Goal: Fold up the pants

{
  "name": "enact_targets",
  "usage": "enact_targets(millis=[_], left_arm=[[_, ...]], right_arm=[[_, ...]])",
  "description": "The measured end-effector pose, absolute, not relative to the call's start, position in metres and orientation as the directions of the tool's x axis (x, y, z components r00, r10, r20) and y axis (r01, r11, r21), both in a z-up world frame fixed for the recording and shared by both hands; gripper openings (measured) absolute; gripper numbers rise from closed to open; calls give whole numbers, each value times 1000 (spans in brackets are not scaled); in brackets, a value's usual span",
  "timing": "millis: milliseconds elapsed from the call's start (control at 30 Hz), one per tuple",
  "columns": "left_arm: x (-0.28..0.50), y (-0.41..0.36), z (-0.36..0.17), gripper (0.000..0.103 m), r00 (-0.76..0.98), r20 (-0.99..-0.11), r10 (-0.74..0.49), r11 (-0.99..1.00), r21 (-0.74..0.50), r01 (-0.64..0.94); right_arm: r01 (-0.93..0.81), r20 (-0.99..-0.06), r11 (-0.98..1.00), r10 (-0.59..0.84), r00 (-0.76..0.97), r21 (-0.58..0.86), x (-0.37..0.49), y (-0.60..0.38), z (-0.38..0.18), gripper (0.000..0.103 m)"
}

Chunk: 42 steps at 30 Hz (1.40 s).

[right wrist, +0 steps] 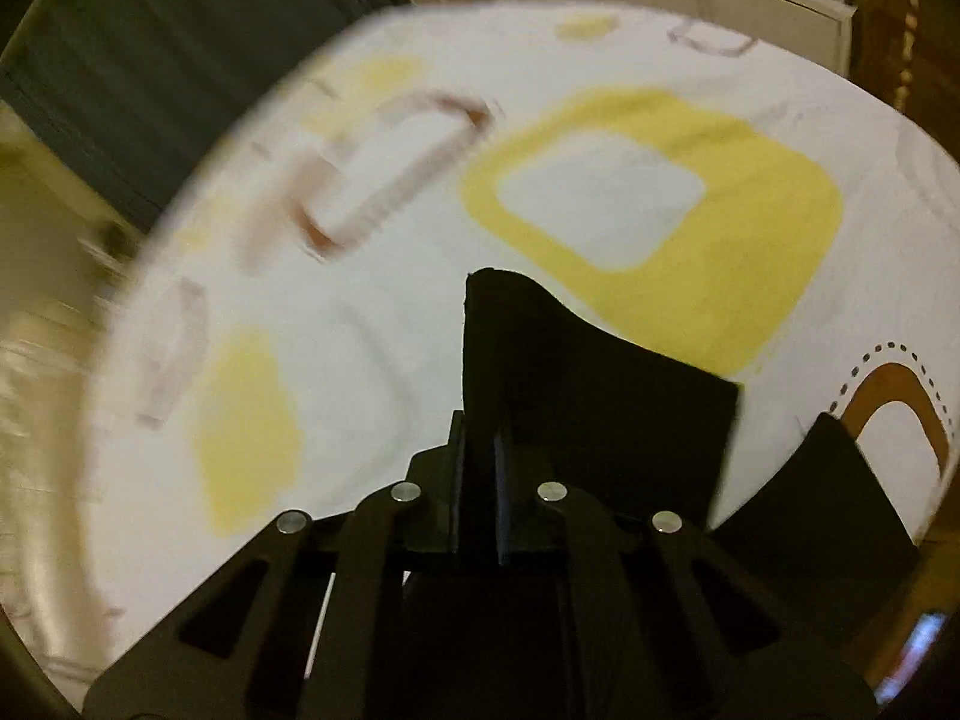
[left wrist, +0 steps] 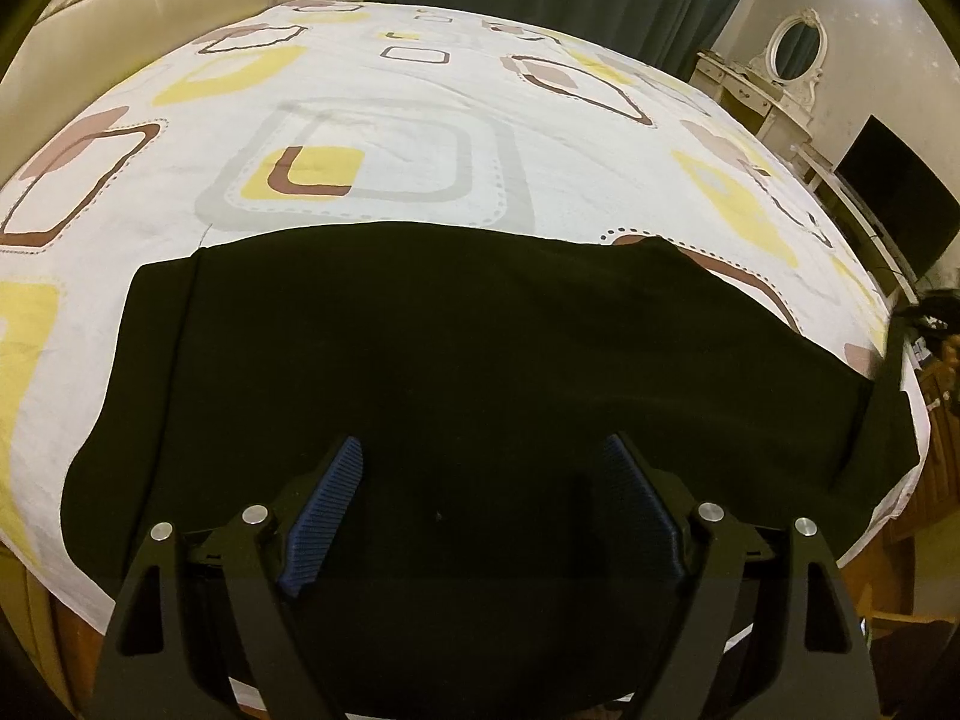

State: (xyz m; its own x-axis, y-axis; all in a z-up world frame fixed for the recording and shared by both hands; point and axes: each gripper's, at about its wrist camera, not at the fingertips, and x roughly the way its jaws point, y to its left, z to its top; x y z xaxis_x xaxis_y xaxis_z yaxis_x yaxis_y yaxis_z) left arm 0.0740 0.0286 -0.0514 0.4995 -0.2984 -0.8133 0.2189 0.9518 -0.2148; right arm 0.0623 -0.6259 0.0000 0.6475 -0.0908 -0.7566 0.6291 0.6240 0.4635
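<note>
- Left tongs [left wrist: 483, 510] hover spread over black pants [left wrist: 420, 348] lying on the bed [left wrist: 390, 120].
- Right tongs [right wrist: 480, 480] pinch a pants edge, lifted it seems; the view is blurred.

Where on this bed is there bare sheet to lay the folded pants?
Bare bed sheet runs from the far edge of the black pants to the curtain, and left to the headboard. The near edge is crowded: pants spread under the open left gripper, one end clamped in the right gripper.

one pair of black pants [left wrist: 420, 348], two grippers, one bed [left wrist: 420, 120], one mirror [left wrist: 795, 48]
</note>
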Motion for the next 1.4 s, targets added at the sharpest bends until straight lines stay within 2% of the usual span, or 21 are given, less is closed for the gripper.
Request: enact_targets(millis=[100,233,333,400,567,1000,1067,1200,1233,1267,1367,1400], left_arm=[[72,27,-52,82,502,-814,-291,954,-206,219],[71,24,-52,82,506,-816,-279,956,-190,221],[71,23,-53,83,508,-816,-275,958,-185,220],[71,22,-53,83,508,-816,-275,958,-185,221],[70,20,-53,84,511,-818,-263,960,-168,224],[69,17,-54,84,516,-818,-255,961,-154,231],[69,18,-53,85,515,-817,-259,960,-160,229],[69,19,-52,85,514,-816,-264,959,-167,229],[68,19,-52,85,514,-815,-266,959,-169,228],[68,19,-52,85,514,-814,-270,958,-175,227],[67,19,-49,85,517,-807,-286,954,-190,231],[66,18,-47,85,521,-804,-286,954,-187,235]], right_arm=[[505,-605,604,-48,795,617,1,-635,21,7],[452,-494,540,-76,866,710,-95,-652,10,7],[486,-509,454,-79,857,747,-141,-664,-27,7],[535,-558,415,-78,826,736,-163,-669,-58,7],[571,-585,319,-59,809,756,-180,-672,-110,7],[605,-611,304,-84,787,736,-185,-674,-117,9],[644,-636,284,-134,760,710,-196,-677,-113,18],[647,-636,307,-150,757,698,-200,-688,-100,26],[631,-628,336,-136,767,699,-194,-693,-92,39],[617,-621,358,-118,775,701,-188,-700,-86,47],[537,-592,448,-23,806,715,-161,-715,-70,60],[516,-598,480,23,801,710,-148,-719,-68,60]])
